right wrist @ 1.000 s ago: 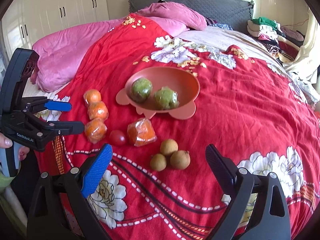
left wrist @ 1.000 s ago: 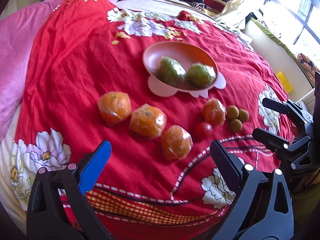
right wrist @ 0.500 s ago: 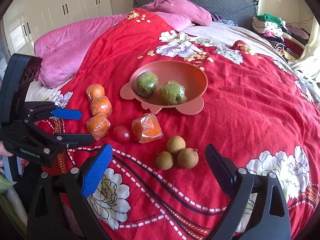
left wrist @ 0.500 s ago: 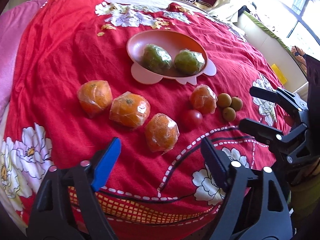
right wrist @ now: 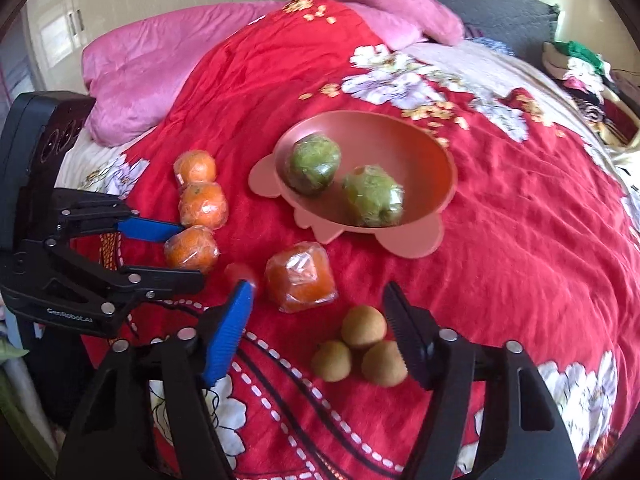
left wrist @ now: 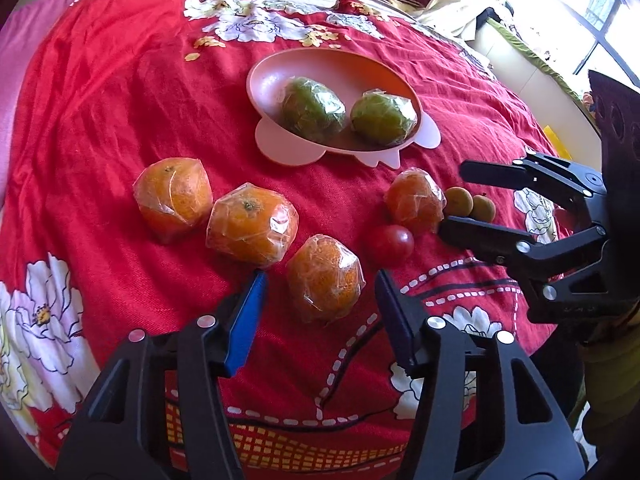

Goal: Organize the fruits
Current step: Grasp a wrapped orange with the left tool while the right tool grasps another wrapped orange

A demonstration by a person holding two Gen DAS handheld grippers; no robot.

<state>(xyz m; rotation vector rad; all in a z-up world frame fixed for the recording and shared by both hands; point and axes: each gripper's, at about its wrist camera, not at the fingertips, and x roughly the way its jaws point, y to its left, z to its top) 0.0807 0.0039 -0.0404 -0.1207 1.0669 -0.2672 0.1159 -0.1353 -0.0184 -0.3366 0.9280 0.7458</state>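
Three plastic-wrapped oranges lie in a row on the red bedspread. My left gripper (left wrist: 322,280) straddles the nearest orange (left wrist: 324,280); its jaws are closing, and a gap still shows on each side. A fourth wrapped orange (right wrist: 300,280), a tomato (right wrist: 240,274) and three brown longans (right wrist: 364,326) lie to the right. My right gripper (right wrist: 316,292) hangs over these. Its jaws are closing, with that orange and a longan in the gap, untouched. Behind them a pink bowl (left wrist: 256,80) holds two wrapped green fruits (left wrist: 312,108).
Pink pillows (right wrist: 160,64) lie at the head of the bed. Folded clothes (right wrist: 576,64) are piled at the far right corner. A window (left wrist: 580,0) and a pale bench stand past the bed's right edge. The bed's near edge runs just under both grippers.
Both grippers' jaws have narrowed. The left one moved in around the nearest orange. The right one came forward and lower over the lone orange and the longans.
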